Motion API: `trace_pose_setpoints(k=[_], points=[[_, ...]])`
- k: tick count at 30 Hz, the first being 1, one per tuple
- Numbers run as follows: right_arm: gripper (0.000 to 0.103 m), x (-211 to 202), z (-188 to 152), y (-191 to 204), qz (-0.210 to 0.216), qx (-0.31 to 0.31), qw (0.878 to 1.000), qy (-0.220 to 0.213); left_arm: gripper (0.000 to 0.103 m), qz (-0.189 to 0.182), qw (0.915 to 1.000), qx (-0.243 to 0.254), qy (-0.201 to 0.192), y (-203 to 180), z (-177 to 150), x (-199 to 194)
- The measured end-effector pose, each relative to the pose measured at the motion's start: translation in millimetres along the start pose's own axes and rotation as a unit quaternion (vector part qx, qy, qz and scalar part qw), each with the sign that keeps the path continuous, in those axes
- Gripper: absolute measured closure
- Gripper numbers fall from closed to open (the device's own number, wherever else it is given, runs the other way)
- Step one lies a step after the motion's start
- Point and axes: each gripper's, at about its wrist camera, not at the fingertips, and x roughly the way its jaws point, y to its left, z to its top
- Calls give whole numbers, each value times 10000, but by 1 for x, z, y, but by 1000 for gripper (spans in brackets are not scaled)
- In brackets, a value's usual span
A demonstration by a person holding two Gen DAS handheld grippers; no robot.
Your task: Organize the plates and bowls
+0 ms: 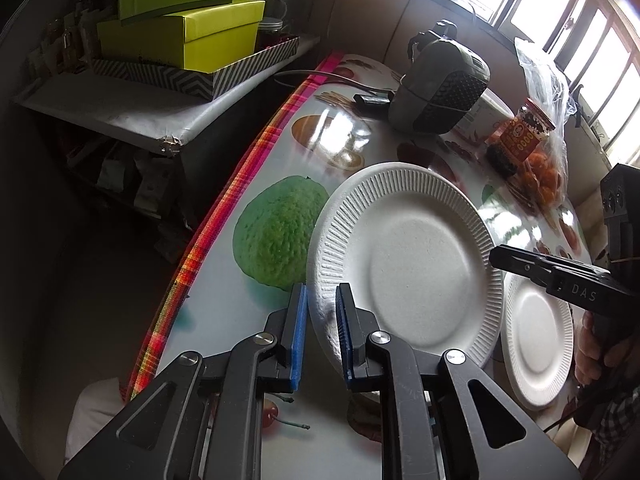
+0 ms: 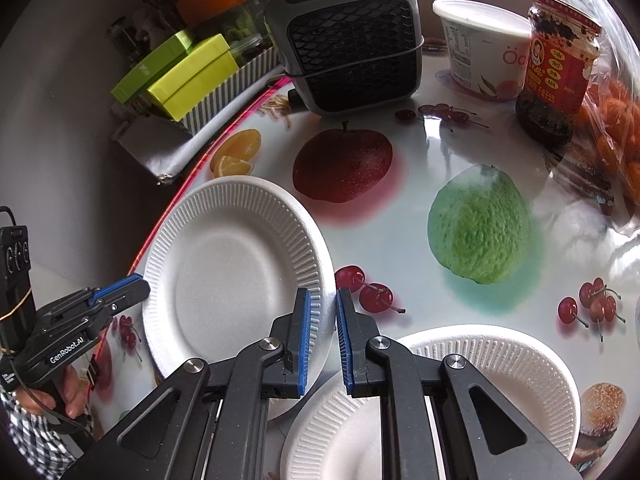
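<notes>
A large white paper plate [image 1: 416, 258] [image 2: 224, 280] is held tilted above the fruit-print table. My left gripper [image 1: 322, 300] is shut on its near rim; it shows at the plate's left edge in the right wrist view [image 2: 120, 292]. My right gripper [image 2: 323, 304] straddles the plate's right rim with its jaws a little apart; in the left wrist view its black fingers [image 1: 516, 260] reach the same rim. A smaller white paper plate [image 1: 536, 340] [image 2: 344, 432] lies on the table below. A white paper bowl [image 2: 516, 376] sits beside it.
A grey heater [image 2: 352, 40] [image 1: 440, 84] stands at the back of the table [image 2: 420, 216]. A white tub [image 2: 480, 48], a chili sauce jar [image 2: 556, 64] and a bag of oranges [image 2: 616, 132] stand back right. Green boxes [image 1: 180, 32] sit on a side shelf to the left.
</notes>
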Motion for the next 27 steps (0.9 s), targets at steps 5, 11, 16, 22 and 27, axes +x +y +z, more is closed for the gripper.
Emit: trace_pose_setpoints(k=[5,11,16,22,27], points=[[90,-17,-5,7,19,-1,9999,-104,88,-53,9999,57,-116,-3,-2,-17],[90,-42,-17,18,43,-22,9997,-235,88,-95,9997,122,-214,-7,-8,-38],[90,-63,-35,25,52,-17,9995,-316,88,-168,9993,175,-293,-11,-18,-56],[90,-84,-66,31,-16,44,9996,-282,88,-225,9990,327,-214,-20,-42,-69],[90,-99,-93,31,-7,154,9995,-265,88,-331,9986,394,-134,-27,-60,-77]])
